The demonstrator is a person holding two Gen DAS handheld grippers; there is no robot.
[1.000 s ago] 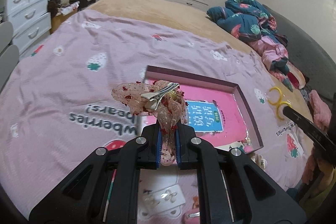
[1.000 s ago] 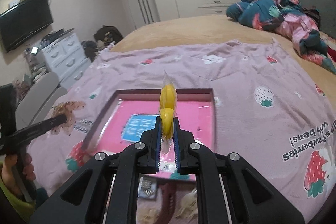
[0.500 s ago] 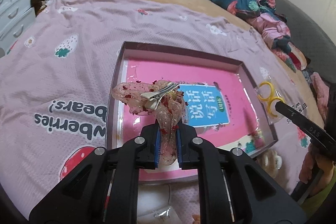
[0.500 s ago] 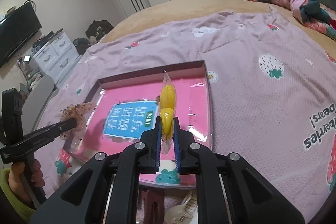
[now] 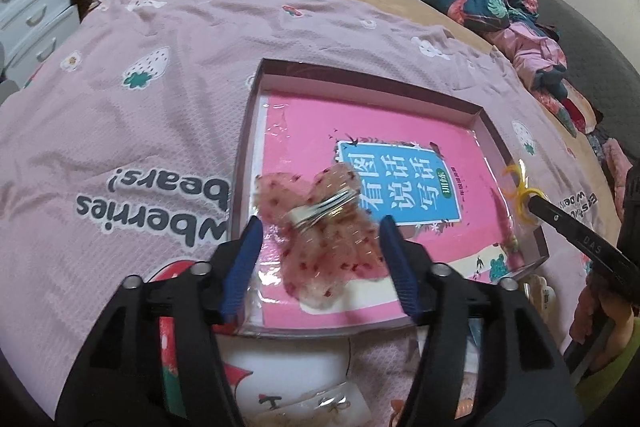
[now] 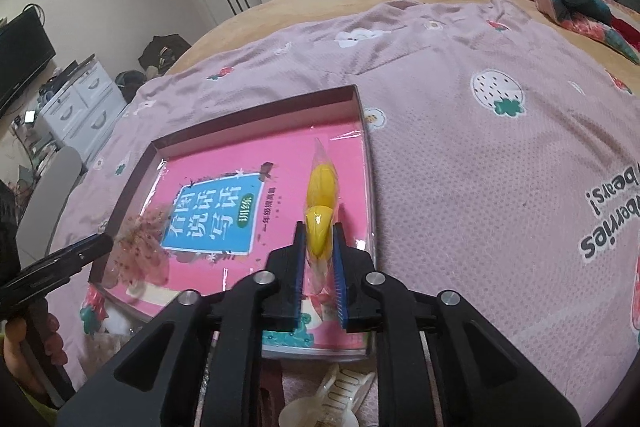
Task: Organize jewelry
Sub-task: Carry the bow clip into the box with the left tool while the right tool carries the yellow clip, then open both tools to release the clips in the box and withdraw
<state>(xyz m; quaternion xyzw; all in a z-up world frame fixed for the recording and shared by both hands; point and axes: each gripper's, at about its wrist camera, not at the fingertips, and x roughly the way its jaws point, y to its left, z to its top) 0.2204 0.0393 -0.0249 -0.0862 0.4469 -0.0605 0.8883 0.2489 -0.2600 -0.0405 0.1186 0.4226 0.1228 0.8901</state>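
Both grippers lowered over box [image 5: 484,115]; left fingers [image 5: 244,251] opening, bow clip [image 5: 320,227] free; right fingers [image 6: 298,275] opening around yellow packet [image 6: 320,219].

Read upside down on the pink bedspread [image 5: 168,131]: "wberries" and "bears!" in the left wrist view, "berries" and "bears!" in the right wrist view. Printed in large white Chinese characters on the blue panel [image 5: 400,183] of the pink book [image 6: 224,187]: "看图说话写话". Stamped "DAS" on the right gripper's black finger [image 5: 576,227]. Smaller print too tiny to read.
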